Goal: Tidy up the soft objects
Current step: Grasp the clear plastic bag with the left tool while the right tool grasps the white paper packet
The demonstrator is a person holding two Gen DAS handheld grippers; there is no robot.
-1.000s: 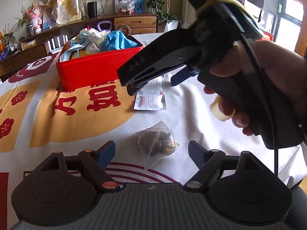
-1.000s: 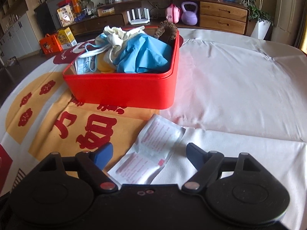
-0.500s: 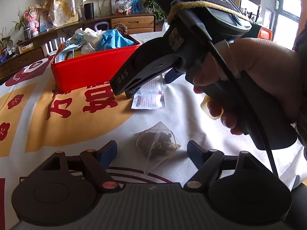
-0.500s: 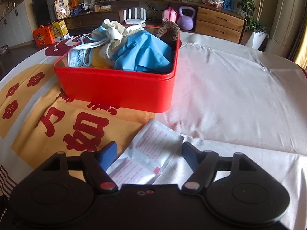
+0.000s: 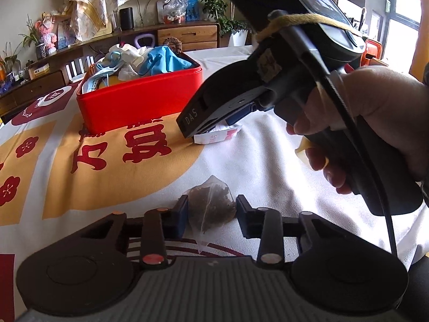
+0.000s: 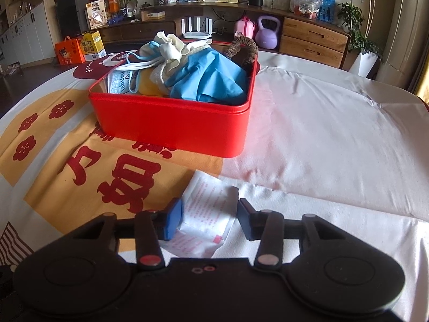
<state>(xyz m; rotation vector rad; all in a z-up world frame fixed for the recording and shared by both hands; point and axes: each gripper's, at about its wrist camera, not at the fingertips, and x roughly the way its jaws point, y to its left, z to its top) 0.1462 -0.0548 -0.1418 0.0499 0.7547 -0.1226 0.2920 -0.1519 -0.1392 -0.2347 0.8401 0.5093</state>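
Observation:
A mesh tea bag (image 5: 211,205) with dark leaves lies on the tablecloth between the fingers of my left gripper (image 5: 211,213), which touch its sides. A white sachet with pink print (image 6: 207,212) lies between the fingers of my right gripper (image 6: 209,218), which are closed in on its edges. In the left wrist view the right gripper (image 5: 214,119) is low over the sachet (image 5: 214,136). A red box (image 6: 171,123) behind holds a blue cloth (image 6: 211,80), face masks, a cream cloth and a brown scrunchie (image 6: 242,48).
The red box (image 5: 139,102) stands on a cloth-covered table (image 6: 335,139) with orange and red print at the left. A hand (image 5: 375,118) holds the right gripper on the right. A wooden sideboard (image 6: 308,35) with clutter stands beyond the table.
Both grippers have narrowed their fingers from wide open: the left onto the tea bag, the right onto the sachet. The right gripper has dropped lower onto the table.

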